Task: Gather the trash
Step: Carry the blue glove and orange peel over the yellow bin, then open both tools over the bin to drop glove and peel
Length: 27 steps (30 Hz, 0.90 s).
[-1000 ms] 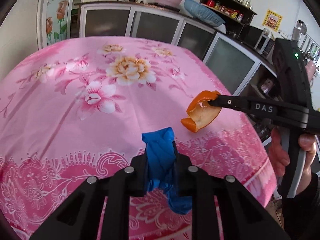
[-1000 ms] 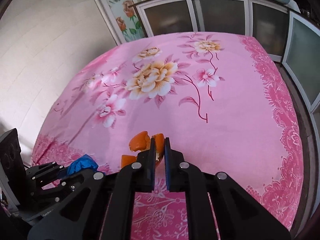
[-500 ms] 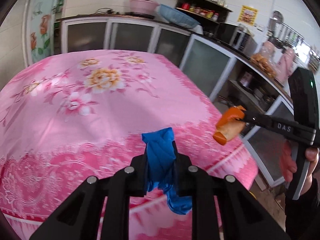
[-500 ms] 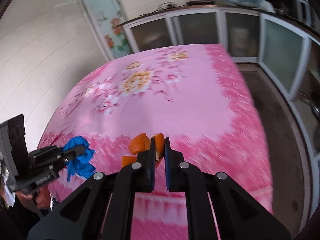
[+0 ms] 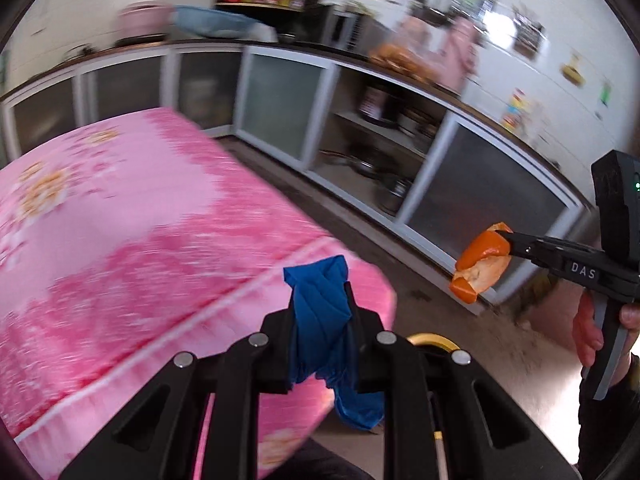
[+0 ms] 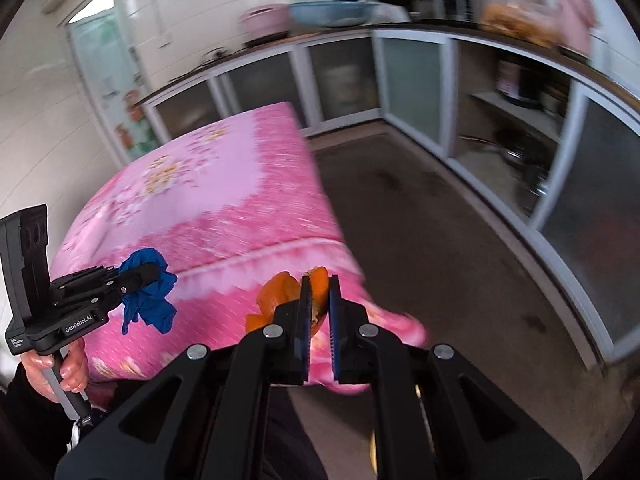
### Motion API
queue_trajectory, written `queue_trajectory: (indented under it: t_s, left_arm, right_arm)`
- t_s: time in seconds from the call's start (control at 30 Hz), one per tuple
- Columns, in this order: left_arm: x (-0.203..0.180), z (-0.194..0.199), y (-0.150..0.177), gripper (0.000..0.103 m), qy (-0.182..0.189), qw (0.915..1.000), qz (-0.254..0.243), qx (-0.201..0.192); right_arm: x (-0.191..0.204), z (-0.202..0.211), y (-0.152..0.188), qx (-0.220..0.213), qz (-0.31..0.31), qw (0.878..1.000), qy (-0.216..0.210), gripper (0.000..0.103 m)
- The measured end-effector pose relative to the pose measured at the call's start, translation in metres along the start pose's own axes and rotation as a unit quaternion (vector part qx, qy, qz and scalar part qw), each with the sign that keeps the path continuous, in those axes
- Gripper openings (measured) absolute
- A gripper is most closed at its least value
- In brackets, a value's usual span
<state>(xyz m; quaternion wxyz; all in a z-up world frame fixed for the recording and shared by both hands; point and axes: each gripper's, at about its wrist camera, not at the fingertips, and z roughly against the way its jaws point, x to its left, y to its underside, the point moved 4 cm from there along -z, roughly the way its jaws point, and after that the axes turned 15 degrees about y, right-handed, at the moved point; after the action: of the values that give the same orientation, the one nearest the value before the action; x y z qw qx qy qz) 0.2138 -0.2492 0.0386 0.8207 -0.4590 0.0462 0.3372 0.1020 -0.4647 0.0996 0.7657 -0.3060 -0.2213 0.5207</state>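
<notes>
The left gripper [image 5: 320,312] is clamped on one blue glove [image 5: 320,320]; the right gripper [image 6: 319,312] pinches one orange peel [image 6: 280,300], both past the table's [image 5: 120,220] corner.

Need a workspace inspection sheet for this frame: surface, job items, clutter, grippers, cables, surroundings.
Surface: pink floral tablecloth, blurred, nothing seen on it.
Job's things: blue glove and orange peel, both held in the air.
Clutter: nothing seen.
Grippers: left hand-held gripper shut on blue glove; right hand-held gripper shut on orange peel.
Cables: nothing seen.
Surroundings: glass-front cabinets, dark floor, yellow rim below left hand-held gripper, unidentifiable.
</notes>
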Motion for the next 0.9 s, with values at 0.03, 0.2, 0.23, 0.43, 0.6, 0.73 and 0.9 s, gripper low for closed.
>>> queue_trajectory:
  t_s: [0.03,0.2,0.23,0.43,0.6,0.73,0.9]
  left_arm:
    - [-0.009,-0.007,0.000,0.017,0.007,0.9999,-0.006,0.005]
    - [-0.072,-0.054,0.002,0.017,0.050,0.9964,-0.056,0.038]
    - [-0.085,-0.063,0.004,0.017,0.057,0.9951,-0.067,0.045]
    - [-0.135,-0.105,0.018,0.017,0.091,0.9867,-0.106,0.084]
    - [-0.161,-0.143,0.038,0.017,0.107,0.9788,-0.128,0.118]
    - [-0.171,-0.178,0.057,0.017,0.113,0.9729,-0.137,0.148]
    - [-0.172,-0.216,0.076,0.017,0.126,0.9673,-0.127,0.180]
  right_arm:
    - [-0.016,0.004,0.007,0.002,-0.011,1.000,0.010,0.007]
    - [-0.068,0.019,0.037,0.001,-0.047,0.998,0.052,0.007]
    - [-0.079,0.021,0.044,0.002,-0.056,0.997,0.060,0.007]
    - [-0.121,0.024,0.085,0.015,-0.087,0.991,0.102,0.007]
    - [-0.148,0.007,0.124,0.047,-0.107,0.985,0.130,0.007]
    - [-0.160,-0.014,0.152,0.077,-0.125,0.979,0.138,0.007]
    - [-0.172,-0.039,0.181,0.116,-0.146,0.972,0.145,0.007]
